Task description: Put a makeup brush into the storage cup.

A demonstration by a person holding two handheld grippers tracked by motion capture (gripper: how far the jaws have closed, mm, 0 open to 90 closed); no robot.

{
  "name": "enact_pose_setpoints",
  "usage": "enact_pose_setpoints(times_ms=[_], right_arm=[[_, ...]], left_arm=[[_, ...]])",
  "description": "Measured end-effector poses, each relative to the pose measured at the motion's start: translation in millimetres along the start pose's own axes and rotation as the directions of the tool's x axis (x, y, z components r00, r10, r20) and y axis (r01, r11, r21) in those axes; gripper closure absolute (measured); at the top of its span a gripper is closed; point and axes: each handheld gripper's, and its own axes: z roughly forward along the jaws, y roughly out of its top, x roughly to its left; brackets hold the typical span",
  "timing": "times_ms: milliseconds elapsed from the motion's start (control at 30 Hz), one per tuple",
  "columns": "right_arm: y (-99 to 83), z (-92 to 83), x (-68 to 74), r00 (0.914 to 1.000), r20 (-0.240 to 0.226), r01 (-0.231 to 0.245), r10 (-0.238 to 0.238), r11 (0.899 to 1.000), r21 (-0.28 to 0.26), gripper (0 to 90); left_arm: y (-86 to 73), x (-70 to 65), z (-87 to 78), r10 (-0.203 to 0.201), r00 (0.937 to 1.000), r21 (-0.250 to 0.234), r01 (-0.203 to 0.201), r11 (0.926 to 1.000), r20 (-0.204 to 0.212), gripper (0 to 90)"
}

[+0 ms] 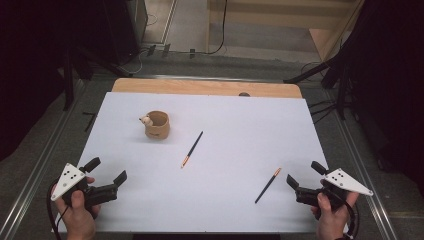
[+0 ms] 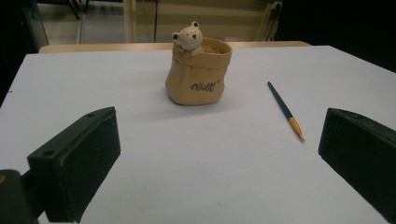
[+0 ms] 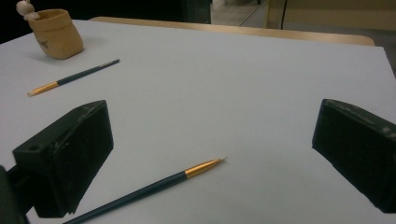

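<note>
Two slim dark-blue paintbrushes with gold ferrules lie flat on the white table sheet (image 1: 225,210). The nearer paintbrush (image 1: 268,185) sits low on the right, its long axis running from seven o'clock up to one o'clock in the high view, gold tip at the one o'clock end, dark handle trailing toward the front edge. The right gripper (image 1: 305,180) is just beside it at three o'clock, jaws spread wide with nothing between them; in the right gripper view that brush (image 3: 154,186) lies just ahead of the jaws. The second paintbrush (image 1: 192,149) lies mid-table on a similar diagonal, gold tip at seven o'clock. At its ten o'clock stands the tan sack-shaped ceramic pot with a little bear on its rim (image 1: 158,125), upright. The left gripper (image 1: 106,170), bottom left, gapes fully open and empty, well apart from both brushes.
</note>
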Motion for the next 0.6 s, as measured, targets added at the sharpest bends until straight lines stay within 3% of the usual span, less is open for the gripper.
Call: enact_pose_setpoints(times_ms=[400, 600], right_arm=[[10.0, 1.2, 7.5, 0.9981, -0.028, 0.056, -0.055, 0.998, 0.033, 0.0], [25.6, 4.6, 9.7, 0.995, -0.059, 0.085, -0.081, 0.994, 0.068, 0.0]], left_arm=[[0.1, 0.1, 1.1, -0.004, 1.0, 0.002, 0.004, 1.0, 0.007, 0.0], [0.5, -0.6, 0.5, -0.003, 1.0, -0.001, 0.003, 1.0, 0.006, 0.0]])
